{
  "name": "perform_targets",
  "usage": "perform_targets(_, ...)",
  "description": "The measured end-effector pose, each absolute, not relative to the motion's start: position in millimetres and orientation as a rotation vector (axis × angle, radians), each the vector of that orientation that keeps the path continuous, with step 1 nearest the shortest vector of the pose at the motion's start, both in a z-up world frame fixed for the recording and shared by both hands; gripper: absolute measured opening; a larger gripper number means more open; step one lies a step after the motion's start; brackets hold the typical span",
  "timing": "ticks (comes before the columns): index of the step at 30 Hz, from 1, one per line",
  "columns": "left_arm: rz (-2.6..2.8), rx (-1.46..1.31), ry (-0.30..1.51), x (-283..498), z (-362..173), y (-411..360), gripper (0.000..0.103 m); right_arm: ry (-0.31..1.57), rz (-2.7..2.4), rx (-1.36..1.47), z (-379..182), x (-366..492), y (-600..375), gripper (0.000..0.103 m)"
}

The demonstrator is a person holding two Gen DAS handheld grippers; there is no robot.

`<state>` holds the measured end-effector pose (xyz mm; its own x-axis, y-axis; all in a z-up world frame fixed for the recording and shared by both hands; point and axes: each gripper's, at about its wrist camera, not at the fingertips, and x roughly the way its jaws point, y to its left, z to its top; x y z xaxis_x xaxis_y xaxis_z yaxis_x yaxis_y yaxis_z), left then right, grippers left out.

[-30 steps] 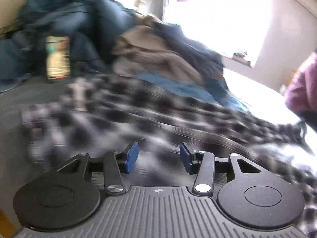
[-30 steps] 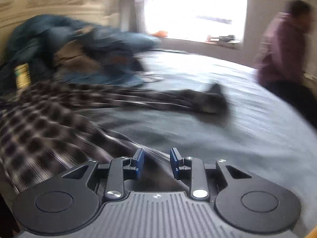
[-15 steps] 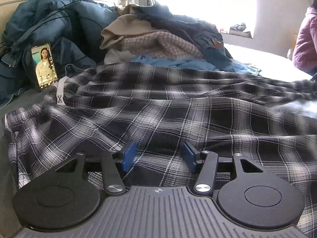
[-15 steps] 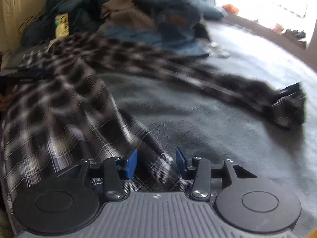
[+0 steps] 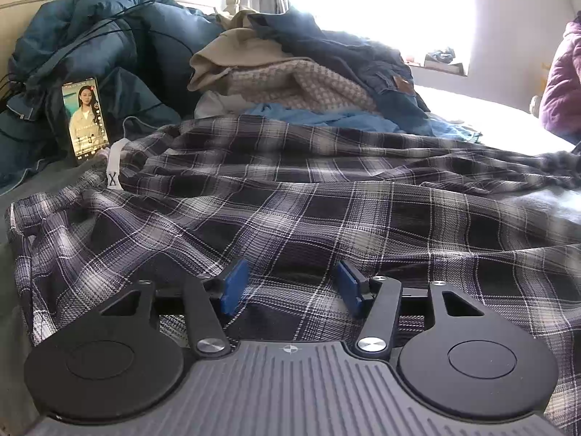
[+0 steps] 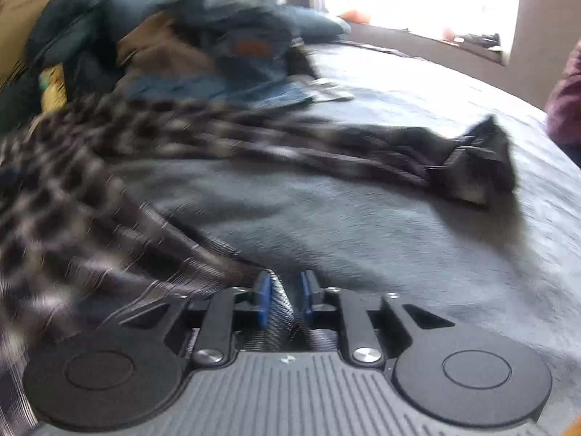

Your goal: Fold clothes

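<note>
A dark plaid shirt [image 5: 326, 196] lies spread over the grey bed, its white neck label [image 5: 113, 167] at the far left. My left gripper [image 5: 290, 283] hovers low over the shirt's near part, open, with the cloth below its blue pads and nothing pinched. In the blurred right wrist view the same shirt [image 6: 72, 181] runs off to the left, and one sleeve [image 6: 472, 160] stretches to the right. My right gripper [image 6: 284, 298] is closing its jaws on a fold of the shirt's edge, which fills the narrow gap between the pads.
A pile of clothes [image 5: 290, 80] and a dark blue duvet [image 5: 109, 36] rise behind the shirt. A lit phone [image 5: 85, 120] leans against the duvet. A person in a purple jacket [image 5: 563, 83] stands at the right. Bare grey bedcover [image 6: 363, 225] spreads right of the shirt.
The left gripper sank toward the shirt, its jaws spread a little wider, then it held still. The right gripper swept along the shirt's edge, opened, then closed on a fold of it.
</note>
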<state>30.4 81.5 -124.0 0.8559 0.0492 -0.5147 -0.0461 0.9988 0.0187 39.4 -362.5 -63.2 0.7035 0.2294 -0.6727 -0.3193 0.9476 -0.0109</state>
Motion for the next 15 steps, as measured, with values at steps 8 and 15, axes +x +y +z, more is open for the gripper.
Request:
perform_targets(8, 0.042, -0.021, 0.526, 27, -125, 84, 0.055, 0.628, 0.268, 0.021, -7, 38, -358, 0.037)
perform_targets(15, 0.029, -0.080, 0.484, 16, -126, 92, 0.055, 0.745, 0.752, 0.005, -12, 89, -222, 0.044)
